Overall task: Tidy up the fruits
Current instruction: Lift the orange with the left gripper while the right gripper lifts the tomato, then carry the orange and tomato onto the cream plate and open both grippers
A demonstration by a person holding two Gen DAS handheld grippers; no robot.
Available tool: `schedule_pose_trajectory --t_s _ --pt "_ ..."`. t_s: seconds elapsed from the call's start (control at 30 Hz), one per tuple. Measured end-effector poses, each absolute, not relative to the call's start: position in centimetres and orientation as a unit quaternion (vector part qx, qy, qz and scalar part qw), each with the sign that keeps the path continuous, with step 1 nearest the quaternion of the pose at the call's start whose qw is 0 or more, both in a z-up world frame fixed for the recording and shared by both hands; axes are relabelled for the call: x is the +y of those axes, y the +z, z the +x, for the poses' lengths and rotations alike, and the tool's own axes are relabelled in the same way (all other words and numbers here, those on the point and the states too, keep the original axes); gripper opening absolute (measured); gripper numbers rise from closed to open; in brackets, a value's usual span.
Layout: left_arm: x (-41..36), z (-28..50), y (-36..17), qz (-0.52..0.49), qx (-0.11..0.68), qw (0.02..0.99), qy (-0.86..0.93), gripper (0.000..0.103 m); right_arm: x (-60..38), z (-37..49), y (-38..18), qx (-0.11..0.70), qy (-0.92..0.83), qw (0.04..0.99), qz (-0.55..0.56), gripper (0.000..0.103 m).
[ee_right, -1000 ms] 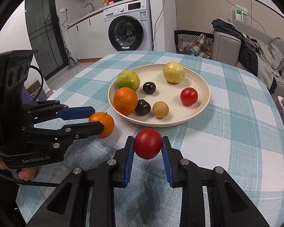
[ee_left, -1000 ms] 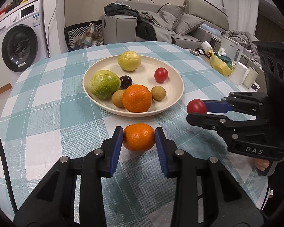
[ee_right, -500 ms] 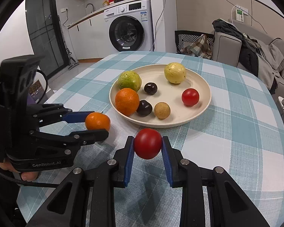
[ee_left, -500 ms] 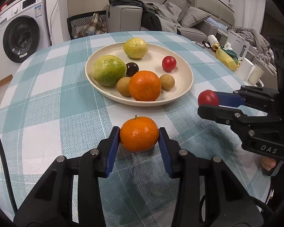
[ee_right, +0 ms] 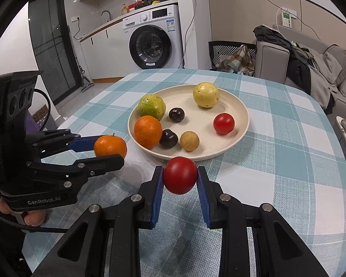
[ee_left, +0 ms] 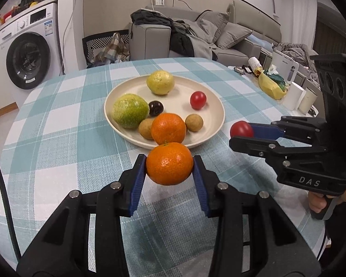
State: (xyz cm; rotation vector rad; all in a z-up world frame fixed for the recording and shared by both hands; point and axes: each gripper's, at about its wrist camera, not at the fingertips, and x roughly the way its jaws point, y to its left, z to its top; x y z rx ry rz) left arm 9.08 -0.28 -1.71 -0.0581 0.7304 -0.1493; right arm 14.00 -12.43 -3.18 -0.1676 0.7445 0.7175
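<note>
My left gripper is shut on an orange mandarin, held just above the checked cloth in front of the cream plate. From the right wrist view, the same gripper and mandarin hang left of the plate. My right gripper is shut on a red tomato near the plate's front rim. That tomato shows at the right gripper's tips. On the plate lie an orange, a green fruit, a yellow fruit, a second tomato and small dark and brown fruits.
The round table carries a teal and white checked cloth. A side surface at the right holds a yellow bag and white containers. A washing machine and a grey sofa stand behind the table.
The left gripper has risen a little with the mandarin, which now sits closer to the plate's front rim in its view. The right gripper keeps still with the tomato.
</note>
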Motion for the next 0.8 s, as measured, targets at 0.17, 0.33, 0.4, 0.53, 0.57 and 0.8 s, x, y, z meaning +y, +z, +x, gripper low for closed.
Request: schedule_pose_trajectory --t_s 0.17,0.33,0.4,0.53,0.57,0.8 --pt "0.1 9.4 -0.7 -0.037 0.341 0.937 -0.066 0.037 -12.5 14.3 -3.0 0.342 0.344 0.872 -0.066 0.03" --pt "0.2 10.2 -0.8 -0.042 0.346 0.935 -0.068 0.037 -12.5 15.4 -3.1 0.341 0.338 0.876 -0.05 0.03" --pt "0.1 10.3 -1.0 -0.038 0.347 0.935 -0.066 0.037 -12.6 15.7 -3.1 0.341 0.333 0.878 -0.046 0.03" --pt "-0.1 11.0 -1.3 -0.035 0.35 0.934 -0.064 0.037 -12.9 16.5 -3.1 0.342 0.326 0.881 -0.036 0.03" --pt "-0.2 11.2 -1.3 -0.034 0.35 0.934 -0.063 0.037 -13.0 16.7 -3.1 0.343 0.323 0.882 -0.032 0.03" --pt "-0.1 12.3 -1.5 -0.033 0.349 0.935 -0.058 0.037 -12.8 17.8 -3.3 0.35 0.318 0.881 -0.023 0.03"
